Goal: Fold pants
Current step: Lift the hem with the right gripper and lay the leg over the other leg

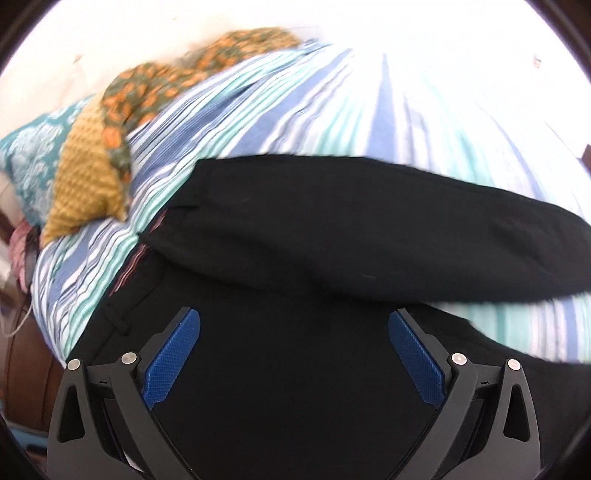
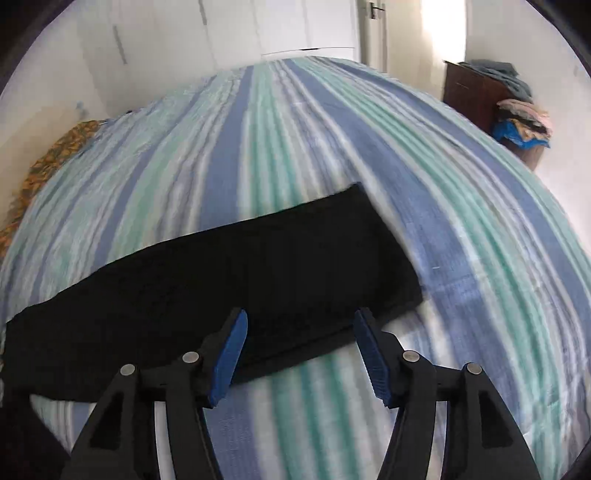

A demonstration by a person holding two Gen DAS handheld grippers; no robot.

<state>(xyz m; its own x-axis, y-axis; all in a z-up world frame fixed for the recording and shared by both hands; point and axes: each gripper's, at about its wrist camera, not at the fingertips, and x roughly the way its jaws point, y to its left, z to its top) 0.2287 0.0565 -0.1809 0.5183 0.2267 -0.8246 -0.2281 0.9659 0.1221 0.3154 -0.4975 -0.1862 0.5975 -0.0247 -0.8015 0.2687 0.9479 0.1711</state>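
Black pants (image 1: 332, 229) lie flat on a striped blue, green and white bedsheet (image 1: 258, 110). In the left wrist view the waistband end is at the left and one leg lies folded across the other. My left gripper (image 1: 294, 317) is open above the pants' upper part, holding nothing. In the right wrist view the leg end of the pants (image 2: 280, 266) stretches across the sheet (image 2: 332, 147), hem at the right. My right gripper (image 2: 300, 317) is open just above the near edge of the leg, holding nothing.
A mustard knit cushion (image 1: 86, 181), an orange-flowered cloth (image 1: 177, 81) and a teal patterned pillow (image 1: 33, 155) lie at the bed's left end. A dark wooden cabinet (image 2: 476, 92) with piled clothes (image 2: 524, 122) stands beyond the bed's right side. White wardrobe doors (image 2: 221, 33) are behind.
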